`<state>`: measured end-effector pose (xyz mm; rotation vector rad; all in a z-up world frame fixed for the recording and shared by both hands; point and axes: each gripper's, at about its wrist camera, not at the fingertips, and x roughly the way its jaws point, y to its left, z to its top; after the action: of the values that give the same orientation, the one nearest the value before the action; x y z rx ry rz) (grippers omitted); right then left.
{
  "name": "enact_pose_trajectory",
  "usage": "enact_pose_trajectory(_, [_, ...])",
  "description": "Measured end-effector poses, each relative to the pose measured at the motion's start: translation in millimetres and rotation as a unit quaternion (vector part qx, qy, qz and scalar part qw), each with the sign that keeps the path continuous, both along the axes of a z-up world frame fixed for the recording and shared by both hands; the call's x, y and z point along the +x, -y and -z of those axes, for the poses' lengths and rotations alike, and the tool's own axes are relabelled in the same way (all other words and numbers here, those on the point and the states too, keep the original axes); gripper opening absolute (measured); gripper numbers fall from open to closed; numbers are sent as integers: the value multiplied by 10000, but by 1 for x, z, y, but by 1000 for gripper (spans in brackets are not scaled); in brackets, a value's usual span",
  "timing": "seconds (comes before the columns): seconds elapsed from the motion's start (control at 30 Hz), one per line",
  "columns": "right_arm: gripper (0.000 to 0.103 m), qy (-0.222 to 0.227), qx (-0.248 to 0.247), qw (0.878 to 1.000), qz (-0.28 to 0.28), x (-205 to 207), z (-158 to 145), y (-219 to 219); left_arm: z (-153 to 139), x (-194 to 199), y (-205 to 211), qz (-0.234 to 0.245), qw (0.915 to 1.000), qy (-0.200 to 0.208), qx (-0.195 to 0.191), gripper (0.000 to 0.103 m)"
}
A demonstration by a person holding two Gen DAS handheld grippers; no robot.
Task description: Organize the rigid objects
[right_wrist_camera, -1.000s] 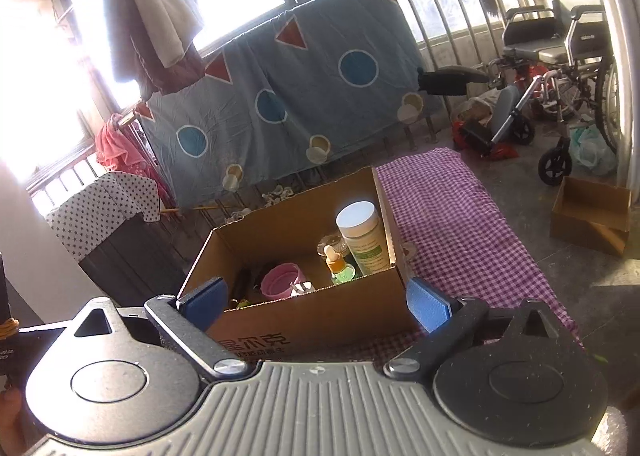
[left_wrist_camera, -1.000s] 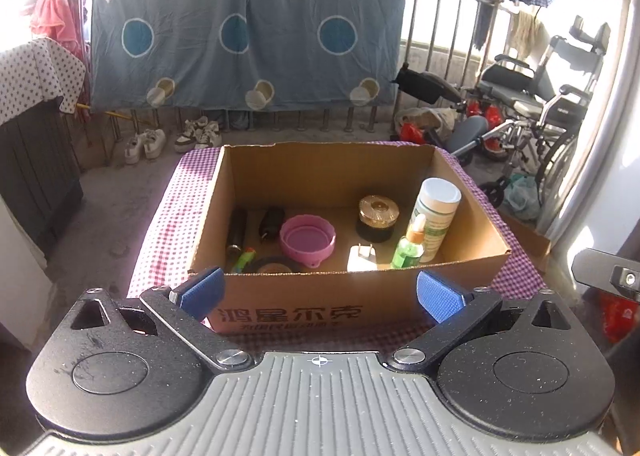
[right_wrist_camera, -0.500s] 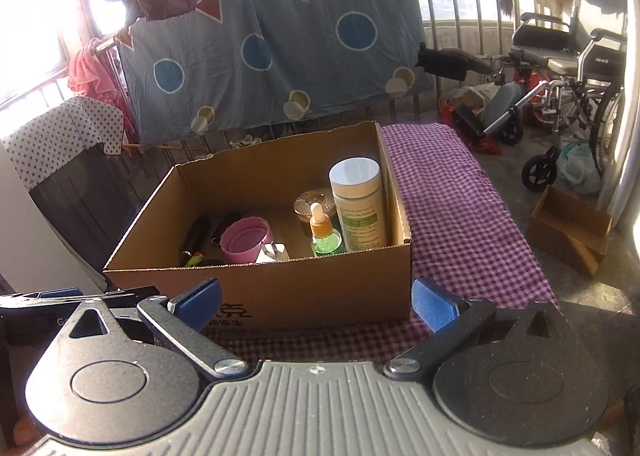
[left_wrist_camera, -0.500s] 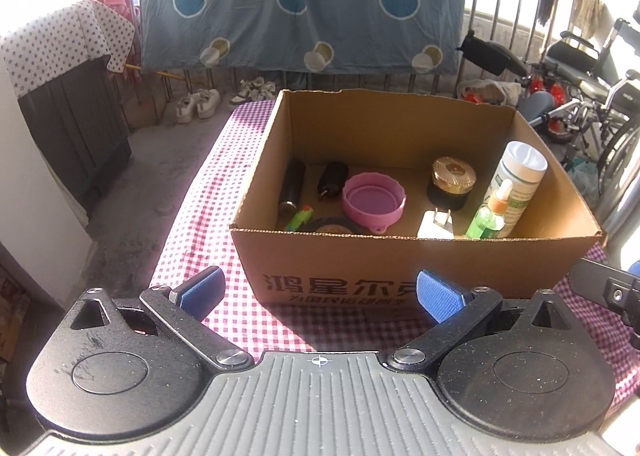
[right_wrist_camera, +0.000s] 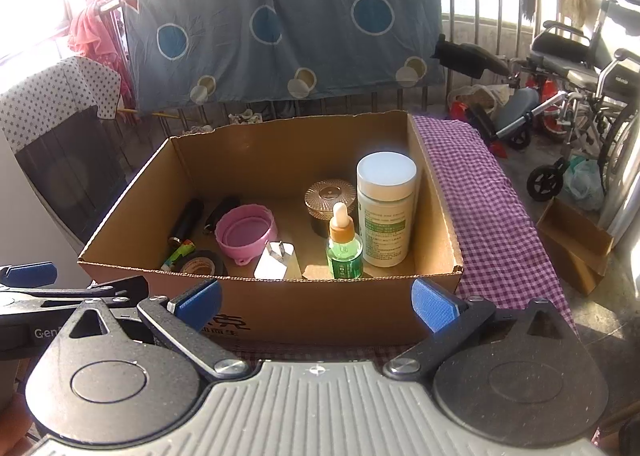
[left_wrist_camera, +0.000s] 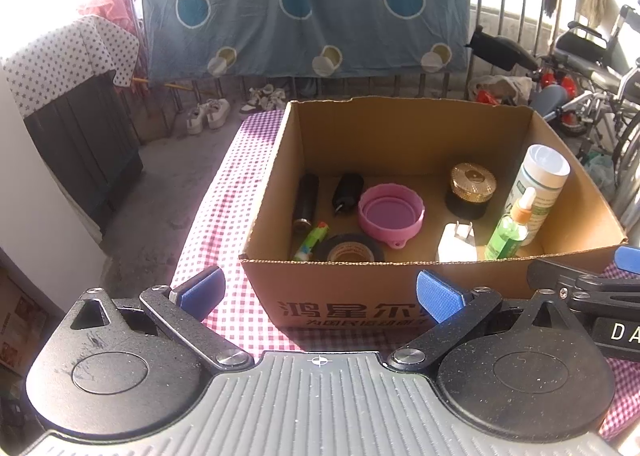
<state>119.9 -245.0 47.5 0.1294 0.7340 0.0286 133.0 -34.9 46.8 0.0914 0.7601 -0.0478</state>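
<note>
The open cardboard box [left_wrist_camera: 416, 128] sits on a checked cloth [left_wrist_camera: 224, 192], printed characters on its front. Inside: a pink ribbed cup [left_wrist_camera: 391, 215], a gold-lidded jar [left_wrist_camera: 472, 186], a tall white bottle [right_wrist_camera: 386, 208], a green dropper [right_wrist_camera: 344, 248], a white plug [left_wrist_camera: 456, 242], black tape [left_wrist_camera: 351, 251] and dark cylinders [left_wrist_camera: 306, 202]. Both claws, left gripper [left_wrist_camera: 318, 290] and right gripper [right_wrist_camera: 316, 304], hang spread apart and empty before it. They've drawn closer and squarer to the box than a second ago.

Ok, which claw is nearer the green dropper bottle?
Right. The right claw sits almost straight in front of the green dropper bottle; the left claw faces the box's left half, bottle off to its right.
</note>
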Motion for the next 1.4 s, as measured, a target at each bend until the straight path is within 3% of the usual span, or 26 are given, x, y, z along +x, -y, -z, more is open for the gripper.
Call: enact_pose_trajectory(1.4, [103, -85, -117, 9999, -11, 6, -1, 0, 1, 3, -5, -11, 9999, -116, -16, 102])
